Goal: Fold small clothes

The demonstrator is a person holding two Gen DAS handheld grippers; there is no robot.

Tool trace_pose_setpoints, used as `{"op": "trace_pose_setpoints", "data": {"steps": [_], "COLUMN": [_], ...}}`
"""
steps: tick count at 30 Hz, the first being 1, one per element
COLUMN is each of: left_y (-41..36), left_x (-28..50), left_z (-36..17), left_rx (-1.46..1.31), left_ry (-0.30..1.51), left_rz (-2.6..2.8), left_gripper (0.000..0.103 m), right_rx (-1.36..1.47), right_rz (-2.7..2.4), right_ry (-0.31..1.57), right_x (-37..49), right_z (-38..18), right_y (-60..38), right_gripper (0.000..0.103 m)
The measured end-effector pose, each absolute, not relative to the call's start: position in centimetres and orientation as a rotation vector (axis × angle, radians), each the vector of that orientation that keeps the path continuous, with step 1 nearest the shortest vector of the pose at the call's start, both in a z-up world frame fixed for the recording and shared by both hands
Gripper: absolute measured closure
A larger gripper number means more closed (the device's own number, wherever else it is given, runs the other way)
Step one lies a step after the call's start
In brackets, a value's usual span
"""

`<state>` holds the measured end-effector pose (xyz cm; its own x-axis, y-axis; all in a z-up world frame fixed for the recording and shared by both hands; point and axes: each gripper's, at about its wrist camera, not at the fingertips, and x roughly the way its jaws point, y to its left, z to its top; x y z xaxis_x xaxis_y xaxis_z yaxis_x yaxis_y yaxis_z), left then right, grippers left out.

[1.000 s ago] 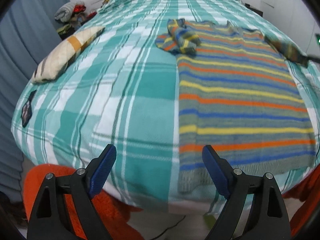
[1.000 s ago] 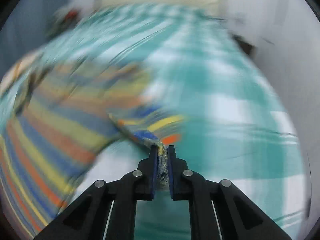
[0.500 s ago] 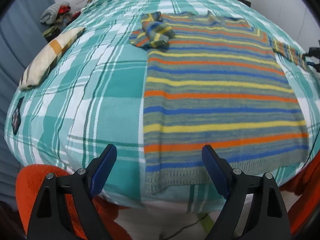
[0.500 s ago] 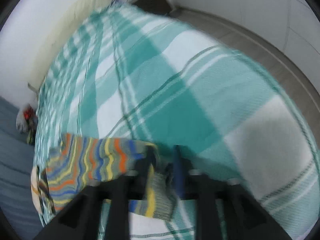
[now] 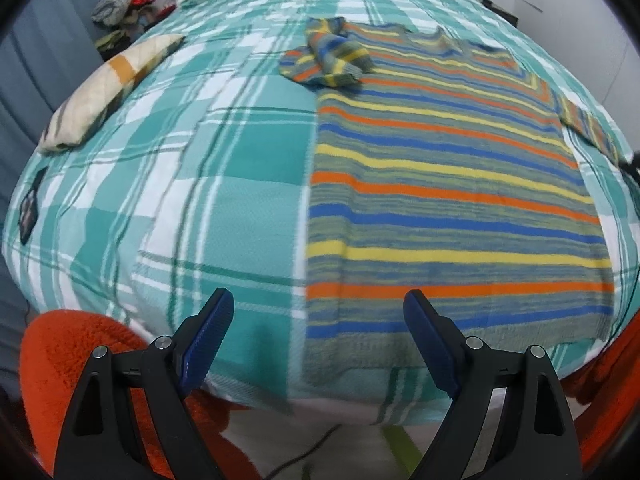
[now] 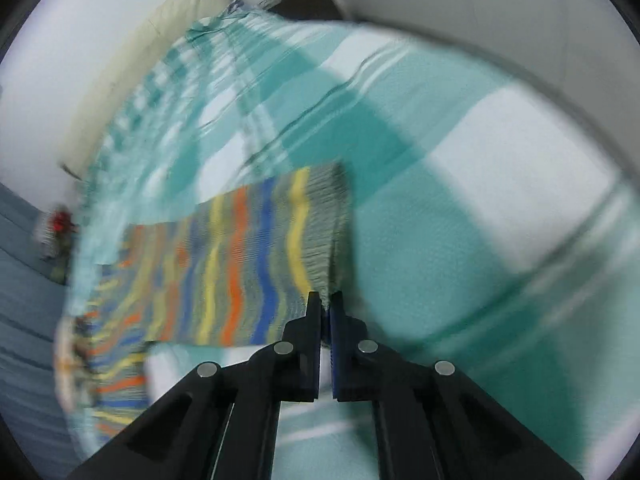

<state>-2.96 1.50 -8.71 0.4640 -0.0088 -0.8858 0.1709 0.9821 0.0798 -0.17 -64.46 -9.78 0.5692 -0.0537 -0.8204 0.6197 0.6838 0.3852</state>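
Note:
A striped sweater [image 5: 448, 184] in grey, orange, yellow and blue lies flat on the green plaid bedspread [image 5: 208, 184]. Its left sleeve [image 5: 328, 56] is bunched up at the shoulder. Its right sleeve [image 5: 588, 128] stretches out to the right. My left gripper [image 5: 316, 320] is open and empty, hovering above the sweater's hem at the bed's near edge. My right gripper [image 6: 327, 304] is shut on the right sleeve's cuff [image 6: 324, 236], holding the sleeve [image 6: 224, 264] stretched flat over the bed; this view is blurred.
A cream pillow [image 5: 108, 88] lies on the bed's left side. A pile of clothes [image 5: 124, 0] sits at the far left by the blue curtain [image 5: 36, 40]. Orange fleece [image 5: 76, 360] is below the bed's near edge. White walls [image 6: 500, 12] flank the right.
My right gripper has pulled the right sleeve outward and laid it straighter. My left gripper has shifted a little left, still open.

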Motion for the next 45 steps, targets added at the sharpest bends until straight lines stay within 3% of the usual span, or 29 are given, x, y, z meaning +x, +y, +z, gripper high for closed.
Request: {"op": "trace_pose_setpoints", "data": {"steps": [5, 8, 9, 11, 13, 14, 19, 22, 23, 24, 25, 29, 34, 41, 45], "left_y": [2.0, 1.9, 1.9, 1.4, 0.0, -0.9, -7.0, -9.2, -9.2, -8.5, -7.5, -0.3, 12.4, 17.4, 18.6], "left_x": [-2.0, -0.4, 0.2, 2.5, 5.0, 6.1, 11.5, 15.1, 16.0, 17.3, 18.6, 21.0, 25.6, 29.3, 29.7], "left_z": [-9.1, -6.3, -5.5, -3.1, -2.0, -2.1, -7.2, -11.4, -11.9, -12.2, -11.9, -6.7, -3.0, -5.7, -9.9], "left_rx": [0.205, 0.240, 0.245, 0.264, 0.298, 0.322, 0.596, 0.742, 0.738, 0.684, 0.599, 0.218, -0.160, -0.266, -0.302], "left_ry": [1.105, 1.021, 0.998, 0.928, 0.892, 0.893, 0.842, 0.839, 0.849, 0.888, 0.931, 0.901, 0.901, 1.003, 1.167], "left_rz": [-0.082, -0.108, -0.113, -0.140, -0.192, -0.230, -0.301, -0.245, -0.235, -0.230, -0.226, -0.157, 0.051, 0.149, 0.218], "left_gripper": [0.015, 0.015, 0.015, 0.014, 0.010, 0.007, 0.007, 0.024, 0.048, 0.092, 0.095, 0.097, 0.098, 0.098, 0.095], "right_rx": [0.575, 0.495, 0.487, 0.471, 0.443, 0.430, 0.431, 0.429, 0.408, 0.385, 0.348, 0.172, 0.185, 0.168, 0.144], "right_rz": [-0.522, -0.546, -0.537, -0.533, -0.573, -0.582, -0.423, -0.318, -0.298, -0.285, -0.269, -0.240, -0.243, -0.215, -0.216], "right_ry": [0.957, 0.958, 0.945, 0.920, 0.875, 0.843, 0.742, 0.712, 0.707, 0.709, 0.728, 0.708, 0.765, 0.802, 0.822], "right_x": [1.0, 1.9, 1.9, 0.5, -1.5, -2.9, -6.9, -8.8, -9.3, -10.0, -10.0, -9.2, -7.8, -6.4, -5.9], "right_z": [-10.4, -10.1, -10.0, -9.3, -8.1, -7.3, -4.5, -4.6, -5.0, -5.4, -5.8, -5.1, -6.7, -7.9, -8.4], "right_y": [-63.2, -62.2, -62.1, -61.5, -60.8, -60.2, -53.7, -48.8, -47.0, -45.8, -44.5, -41.5, -41.8, -41.4, -41.0], "right_gripper": [0.101, 0.096, 0.090, 0.051, 0.038, 0.039, 0.036, 0.036, 0.036, 0.036, 0.036, 0.036, 0.036, 0.036, 0.036]}}
